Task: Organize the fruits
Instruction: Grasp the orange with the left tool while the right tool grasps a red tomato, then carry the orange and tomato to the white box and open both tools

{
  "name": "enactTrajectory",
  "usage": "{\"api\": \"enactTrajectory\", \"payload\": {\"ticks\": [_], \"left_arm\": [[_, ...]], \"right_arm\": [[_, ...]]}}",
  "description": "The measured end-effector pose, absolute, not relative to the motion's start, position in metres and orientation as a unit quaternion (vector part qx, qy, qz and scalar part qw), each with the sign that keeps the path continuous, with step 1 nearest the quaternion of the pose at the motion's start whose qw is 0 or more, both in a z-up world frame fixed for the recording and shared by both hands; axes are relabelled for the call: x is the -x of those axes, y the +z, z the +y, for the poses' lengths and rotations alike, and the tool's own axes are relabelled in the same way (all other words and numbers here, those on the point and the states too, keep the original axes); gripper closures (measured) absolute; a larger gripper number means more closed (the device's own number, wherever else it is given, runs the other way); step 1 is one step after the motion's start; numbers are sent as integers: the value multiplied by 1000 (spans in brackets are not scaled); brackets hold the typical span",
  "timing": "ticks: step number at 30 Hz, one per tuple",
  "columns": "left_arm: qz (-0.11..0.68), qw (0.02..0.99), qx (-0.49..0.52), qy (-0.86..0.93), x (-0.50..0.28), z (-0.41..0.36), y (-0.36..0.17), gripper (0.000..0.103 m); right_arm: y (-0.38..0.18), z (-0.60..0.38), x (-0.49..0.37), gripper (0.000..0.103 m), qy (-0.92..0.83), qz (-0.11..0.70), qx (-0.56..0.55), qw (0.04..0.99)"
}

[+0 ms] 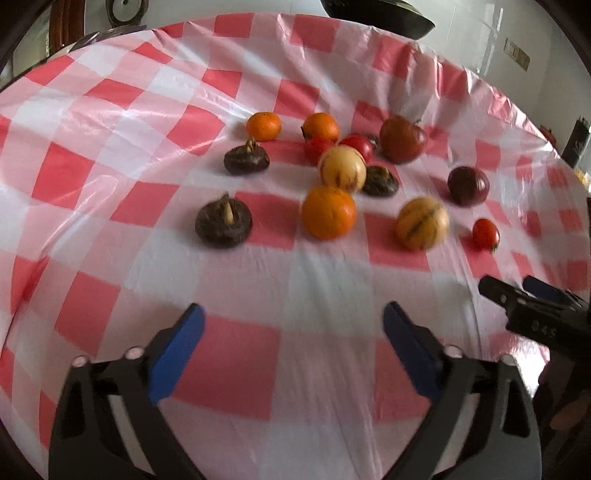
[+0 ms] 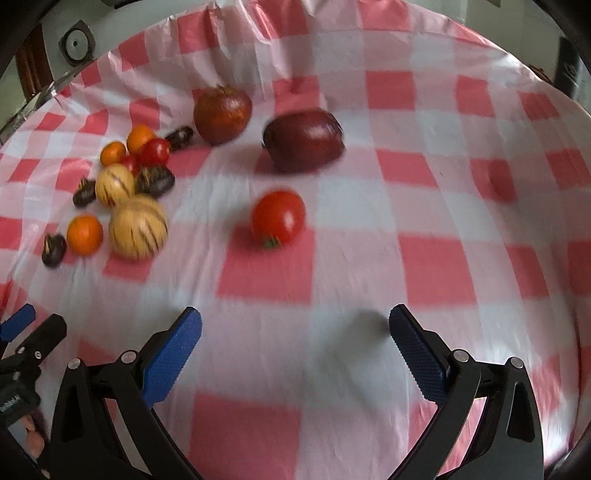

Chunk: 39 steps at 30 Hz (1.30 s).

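Over the checkered tablecloth, left claw and right claw tilt downward, both wide, empty.

Desk round, covered w/ red-white checked plastic cloth, wrinkled at far edge. Dark bowl-like object past far rim, top centre in left view. Round metal fitting on white wall behind, top left in right view. Small plaque on wall at right, blurred.

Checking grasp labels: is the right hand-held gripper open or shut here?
Open. The right hand-held gripper has its blue pads wide apart over bare tablecloth, nothing between them.
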<state>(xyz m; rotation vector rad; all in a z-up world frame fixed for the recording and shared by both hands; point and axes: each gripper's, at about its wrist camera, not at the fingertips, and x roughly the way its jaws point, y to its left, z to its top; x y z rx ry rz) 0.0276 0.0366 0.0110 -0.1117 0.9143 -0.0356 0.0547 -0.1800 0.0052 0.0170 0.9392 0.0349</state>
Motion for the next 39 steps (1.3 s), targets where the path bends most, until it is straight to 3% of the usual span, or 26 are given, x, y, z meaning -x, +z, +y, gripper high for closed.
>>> {"api": "enactTrajectory", "payload": {"ticks": [2,4,5,9,12,14,27,39], "left_arm": [[446,892,63,-32,-38,38,11,32],[447,892,60,-35,-51,34,13,41],[446,892,58,-40,-56,31,14,46],[438,897,36,-48,-79,13,19,53],[436,899,7,-35,-94,0,15,63],[431,902,-4,-32,-95,-2,14,64],[403,914,43,-18,-11,36,26,65],[374,925,59,24,99,98,47,65]], "right_arm": [[7,-176,-67,24,20,446,2,895],[5,-174,-81,32,27,454,1,890],[7,-174,-82,44,25,449,0,893],[12,-178,-81,69,23,434,-4,900],[16,-182,-74,69,23,425,-9,905],[20,-187,-68,69,21,417,-20,908],[21,-180,-18,69,75,419,-68,902],[48,-96,66,69,184,396,-22,900]]}}
